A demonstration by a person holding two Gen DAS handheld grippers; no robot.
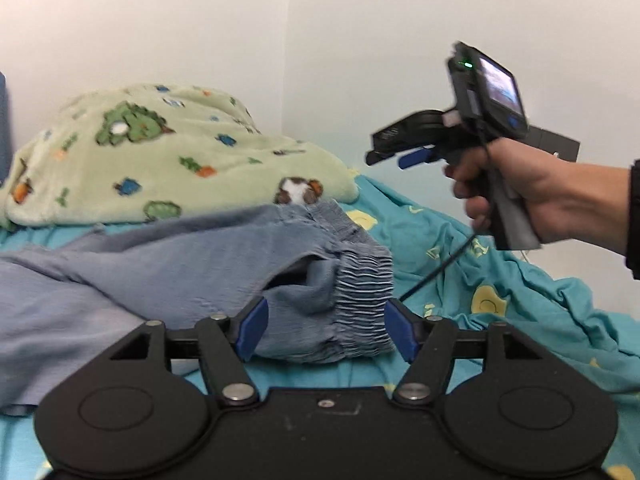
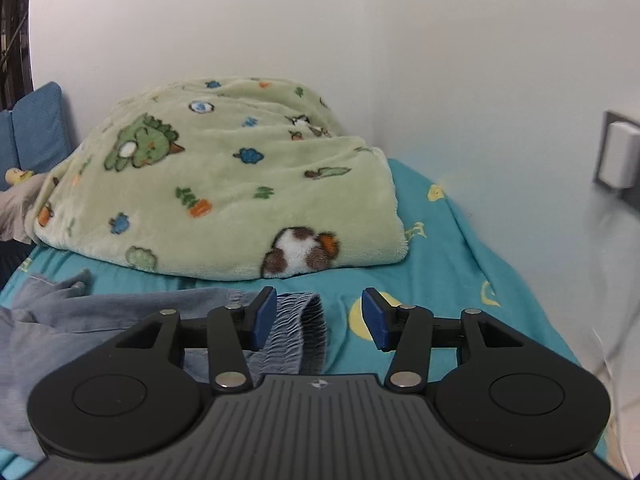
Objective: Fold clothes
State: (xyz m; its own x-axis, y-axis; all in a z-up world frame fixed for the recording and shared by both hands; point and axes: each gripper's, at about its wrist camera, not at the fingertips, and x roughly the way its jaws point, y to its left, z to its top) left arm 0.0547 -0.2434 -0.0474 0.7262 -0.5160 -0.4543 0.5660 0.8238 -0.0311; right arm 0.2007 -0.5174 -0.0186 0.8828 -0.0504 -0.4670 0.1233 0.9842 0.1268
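I had both jaws spread wide, left gripper [image 1: 326,330] straddling the blue trousers' [image 1: 168,264] waistband at lower centre, right gripper [image 2: 319,318] beside it.

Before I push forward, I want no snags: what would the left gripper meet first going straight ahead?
Most likely the blue trousers' elastic waistband. It lies bunched on the bed right between the open fingers of the left gripper, apparently very close, though the fisheye view leaves depth uncertain.
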